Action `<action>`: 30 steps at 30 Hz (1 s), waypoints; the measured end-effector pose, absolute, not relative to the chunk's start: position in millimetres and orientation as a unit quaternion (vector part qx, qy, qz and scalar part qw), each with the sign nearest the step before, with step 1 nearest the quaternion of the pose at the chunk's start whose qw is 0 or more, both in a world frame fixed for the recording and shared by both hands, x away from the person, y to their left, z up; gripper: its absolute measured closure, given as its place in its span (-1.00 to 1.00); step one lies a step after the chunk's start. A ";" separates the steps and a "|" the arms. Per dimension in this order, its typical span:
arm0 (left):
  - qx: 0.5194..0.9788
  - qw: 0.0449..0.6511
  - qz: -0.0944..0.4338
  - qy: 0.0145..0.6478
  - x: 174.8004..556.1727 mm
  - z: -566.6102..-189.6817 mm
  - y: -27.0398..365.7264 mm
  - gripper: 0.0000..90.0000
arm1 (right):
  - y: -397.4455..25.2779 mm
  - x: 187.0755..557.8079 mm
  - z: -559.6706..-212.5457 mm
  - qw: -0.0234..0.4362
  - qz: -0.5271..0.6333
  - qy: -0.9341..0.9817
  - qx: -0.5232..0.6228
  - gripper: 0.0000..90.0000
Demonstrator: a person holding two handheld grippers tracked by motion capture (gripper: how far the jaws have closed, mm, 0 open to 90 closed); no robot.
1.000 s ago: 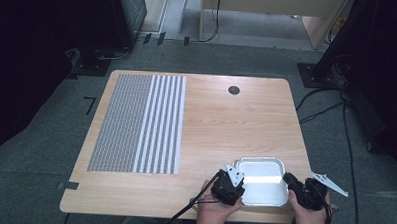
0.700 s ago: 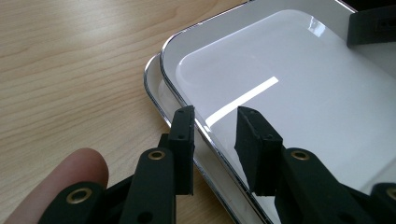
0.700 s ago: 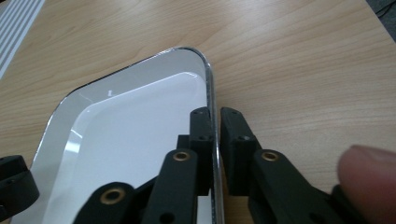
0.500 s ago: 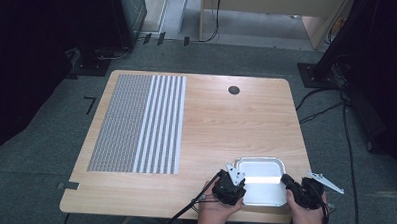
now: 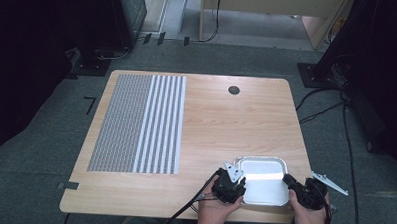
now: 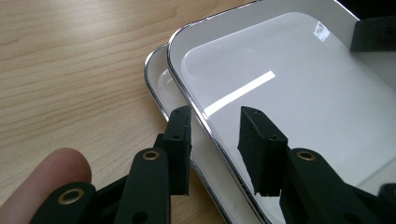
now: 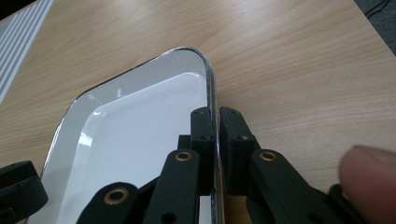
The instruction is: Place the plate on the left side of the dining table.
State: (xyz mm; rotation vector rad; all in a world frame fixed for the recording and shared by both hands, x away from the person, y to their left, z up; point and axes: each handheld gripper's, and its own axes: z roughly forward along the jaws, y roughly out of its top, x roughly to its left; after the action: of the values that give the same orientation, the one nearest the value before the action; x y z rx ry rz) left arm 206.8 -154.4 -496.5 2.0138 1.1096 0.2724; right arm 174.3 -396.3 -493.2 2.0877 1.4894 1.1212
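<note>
So there's a stack of two shiny metal trays point(image 5: 264, 182) at the near right corner of the wooden table point(image 5: 226, 128). Right gripper point(image 7: 217, 140) is clamped tight on the upper tray point(image 7: 140, 140) rim, while the left gripper point(image 6: 215, 149) has its jaws spread apart straddling that tray's opposite rim, lower tray point(image 6: 163, 84) peeking out underneath

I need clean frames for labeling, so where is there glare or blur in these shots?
High view: a bright glare band across the tray. Left gripper view: a white streak reflected in the tray, jaws soft. Right gripper view: a blurred fingertip at the edge.
</note>
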 end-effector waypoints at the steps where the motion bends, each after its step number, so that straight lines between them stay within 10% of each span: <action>1: 0.797 0.401 0.108 0.439 206.8 -496.5 -154.4 0.44 | -396.3 174.3 -493.2 0.170 0.395 0.524 0.735 0.91; 30: 0.794 0.402 0.097 0.446 209.4 -498.5 -158.0 0.46 | -396.9 173.0 -488.6 0.169 0.402 0.505 0.745 0.95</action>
State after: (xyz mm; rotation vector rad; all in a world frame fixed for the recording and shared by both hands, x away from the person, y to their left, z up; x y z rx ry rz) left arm 209.4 -158.0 -498.5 2.0066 1.1282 0.2464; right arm 173.0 -396.9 -488.6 2.1172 1.4364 1.1432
